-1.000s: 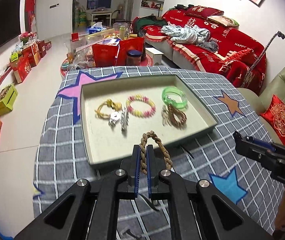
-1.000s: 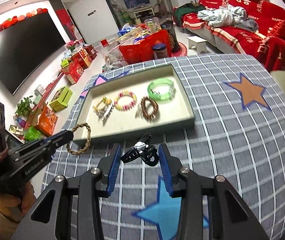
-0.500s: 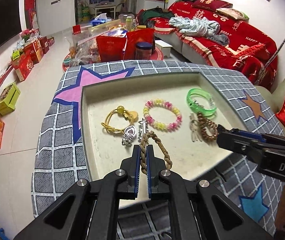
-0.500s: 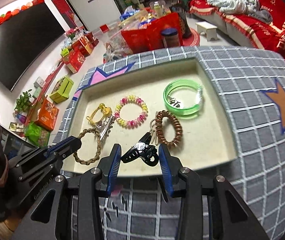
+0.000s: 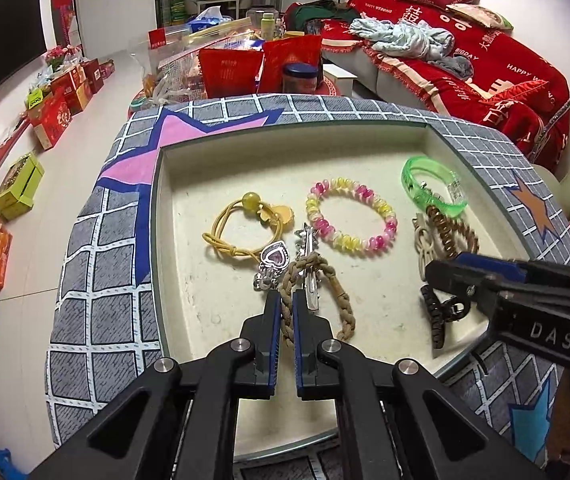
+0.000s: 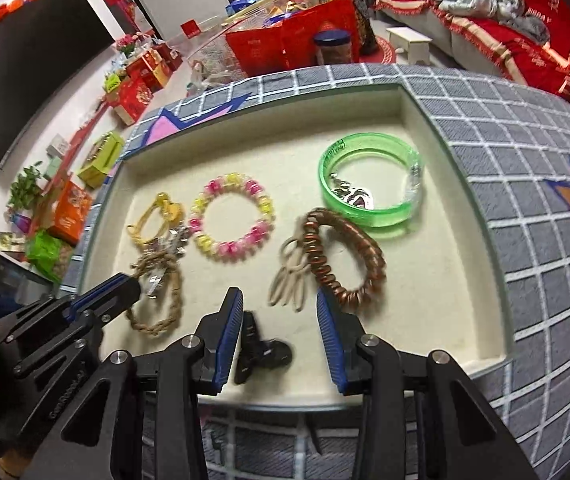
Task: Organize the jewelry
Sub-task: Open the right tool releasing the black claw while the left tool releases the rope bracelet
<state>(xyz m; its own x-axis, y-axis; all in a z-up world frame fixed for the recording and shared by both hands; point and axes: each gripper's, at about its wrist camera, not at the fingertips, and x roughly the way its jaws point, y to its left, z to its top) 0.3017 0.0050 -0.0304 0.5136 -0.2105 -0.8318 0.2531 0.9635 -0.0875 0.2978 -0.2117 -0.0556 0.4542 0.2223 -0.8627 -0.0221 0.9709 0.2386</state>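
A cream tray (image 5: pixel 173 280) sits on the grey grid tablecloth. My left gripper (image 5: pixel 286 300) is shut on a braided rope bracelet (image 5: pixel 343 300), low over the tray's front left; the bracelet also shows in the right wrist view (image 6: pixel 165 304). My right gripper (image 6: pixel 279 308) is open over the tray's front middle. A black hair claw clip (image 6: pixel 261 352) lies loose on the tray floor between its fingers, also seen in the left wrist view (image 5: pixel 441 312). In the tray lie a yellow hair tie (image 5: pixel 245 224), a pink-yellow bead bracelet (image 5: pixel 351 220), a green bangle (image 5: pixel 433 188), a copper coil tie (image 6: pixel 345 256) and silver clips (image 5: pixel 273 260).
The table edge (image 5: pixel 85 280) drops off on the left to a floor with boxes. A red sofa (image 5: pixel 485 60) stands at the back right. Red bags and a jar (image 5: pixel 301 76) stand behind the table.
Both grippers have moved forward and down over the tray. My right gripper has opened and let the black claw clip drop onto the tray floor. My left gripper still holds the rope bracelet.
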